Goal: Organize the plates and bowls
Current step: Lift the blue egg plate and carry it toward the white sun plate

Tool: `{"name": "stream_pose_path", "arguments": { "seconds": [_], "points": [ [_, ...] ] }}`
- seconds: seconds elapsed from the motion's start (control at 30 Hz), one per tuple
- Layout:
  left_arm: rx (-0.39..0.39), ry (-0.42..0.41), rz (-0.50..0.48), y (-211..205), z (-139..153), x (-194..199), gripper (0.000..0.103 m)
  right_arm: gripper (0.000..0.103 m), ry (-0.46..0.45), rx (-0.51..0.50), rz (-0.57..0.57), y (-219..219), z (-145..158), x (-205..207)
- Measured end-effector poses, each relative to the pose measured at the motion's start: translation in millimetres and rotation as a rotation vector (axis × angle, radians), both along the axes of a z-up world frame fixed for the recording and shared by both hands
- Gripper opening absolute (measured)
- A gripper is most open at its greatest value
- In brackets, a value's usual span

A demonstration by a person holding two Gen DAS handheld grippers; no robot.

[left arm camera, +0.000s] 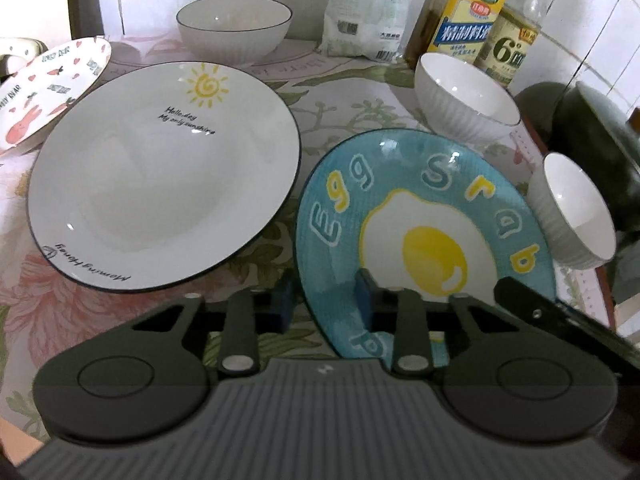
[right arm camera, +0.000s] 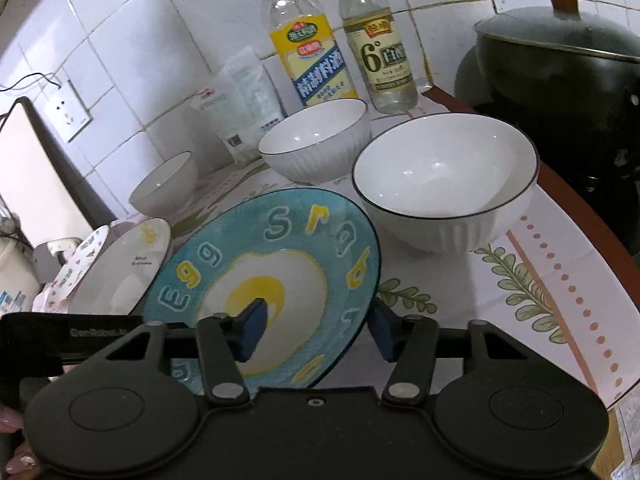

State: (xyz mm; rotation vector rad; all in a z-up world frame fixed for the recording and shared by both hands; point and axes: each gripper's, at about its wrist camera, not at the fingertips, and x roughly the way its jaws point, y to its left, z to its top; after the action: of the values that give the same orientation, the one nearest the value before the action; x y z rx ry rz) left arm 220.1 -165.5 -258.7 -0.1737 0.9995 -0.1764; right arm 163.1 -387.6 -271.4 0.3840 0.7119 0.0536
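A blue egg plate (left arm camera: 424, 216) (right arm camera: 280, 264) is tilted up, held at both edges. My left gripper (left arm camera: 326, 300) has its blue pads on either side of the plate's left rim. My right gripper (right arm camera: 320, 330) straddles the plate's right rim, one pad over the plate face, one outside. Neither looks fully closed. A large white sun plate (left arm camera: 160, 176) (right arm camera: 124, 268) lies left of it, with a pink rabbit plate (left arm camera: 48, 84) beyond. White ribbed bowls stand at the back (left arm camera: 234, 30), right (left arm camera: 466, 96) (right arm camera: 316, 140) and near right (left arm camera: 572, 208) (right arm camera: 444, 176).
Two sauce bottles (right arm camera: 308, 44) (right arm camera: 380, 48) and a white bag (left arm camera: 362, 8) stand against the tiled wall. A dark pot (right arm camera: 568, 64) sits on the stove at the right. A white appliance (right arm camera: 32, 168) stands at the left. The floral tablecloth (right arm camera: 540, 280) ends at the right edge.
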Motion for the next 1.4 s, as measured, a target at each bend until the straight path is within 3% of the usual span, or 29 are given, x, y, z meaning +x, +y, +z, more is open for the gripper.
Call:
{"name": "stream_pose_path", "arguments": {
  "seconds": [0.07, 0.1, 0.43, 0.57, 0.7, 0.87, 1.1, 1.4],
  "points": [
    [-0.009, -0.003, 0.007, 1.2, -1.1, 0.3, 0.026, 0.027, 0.023, 0.000, -0.022, -2.3, -5.6, 1.1],
    [-0.006, -0.008, 0.005, 0.8, -1.5, -0.3, 0.026, 0.024, 0.014, -0.009, -0.035, -3.0, -6.9, -0.5],
    [0.017, 0.002, -0.004, -3.0, -1.1, 1.5, 0.026, 0.024, 0.085, 0.010, -0.044, -5.5, -3.3, 6.8],
    [-0.012, 0.031, 0.012, 1.5, -2.1, 5.7, 0.028, 0.024, 0.122, 0.001, -0.032, -2.8, 0.4, 10.1],
    [0.005, 0.045, 0.002, 3.1, -0.9, 11.7, 0.029, 0.021, 0.163, 0.068, -0.030, -6.3, 2.7, 5.7],
    [0.028, 0.019, -0.032, 6.1, 3.9, 11.2, 0.029, 0.021, 0.151, 0.042, -0.030, 4.0, 15.0, -4.7],
    [0.028, 0.050, -0.071, 13.9, 14.0, 4.0, 0.029, 0.021, 0.166, 0.031, -0.043, 10.1, 27.5, -16.4],
    [0.011, 0.047, -0.113, 24.4, 47.3, -20.6, 0.029, 0.021, 0.152, 0.014, -0.065, 22.1, 61.7, -46.4]
  ]
}}
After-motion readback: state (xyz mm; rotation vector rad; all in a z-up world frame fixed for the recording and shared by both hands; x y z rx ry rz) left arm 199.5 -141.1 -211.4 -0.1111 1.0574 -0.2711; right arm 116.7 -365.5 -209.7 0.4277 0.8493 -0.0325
